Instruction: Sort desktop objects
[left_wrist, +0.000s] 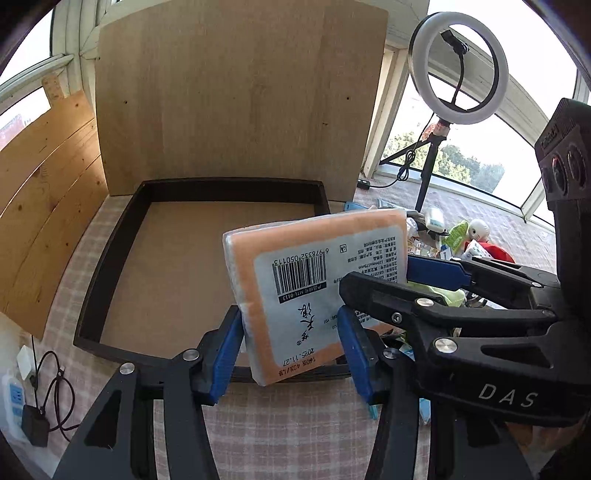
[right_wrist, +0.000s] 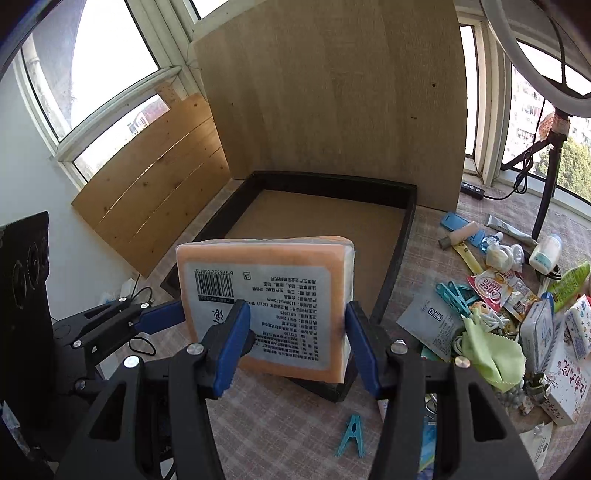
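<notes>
An orange tissue pack (left_wrist: 317, 280) with a grey barcode label hangs over the near edge of a dark-rimmed shallow tray (left_wrist: 110, 258). My left gripper (left_wrist: 291, 354) brackets its near corner; the left pad touches it, the right pad shows a small gap. My right gripper (right_wrist: 295, 347) is shut on the same pack (right_wrist: 266, 295), seen from the right side, and it reaches in across the left wrist view (left_wrist: 373, 284). The tray (right_wrist: 402, 236) holds nothing else.
A wooden board (left_wrist: 240, 96) stands behind the tray. A heap of small items (right_wrist: 517, 306) lies right of the tray: clips, tubes, sachets, a green cloth, a white box. A teal clip (right_wrist: 352, 435) lies near. A ring light on a tripod (left_wrist: 458, 70) stands at the back right.
</notes>
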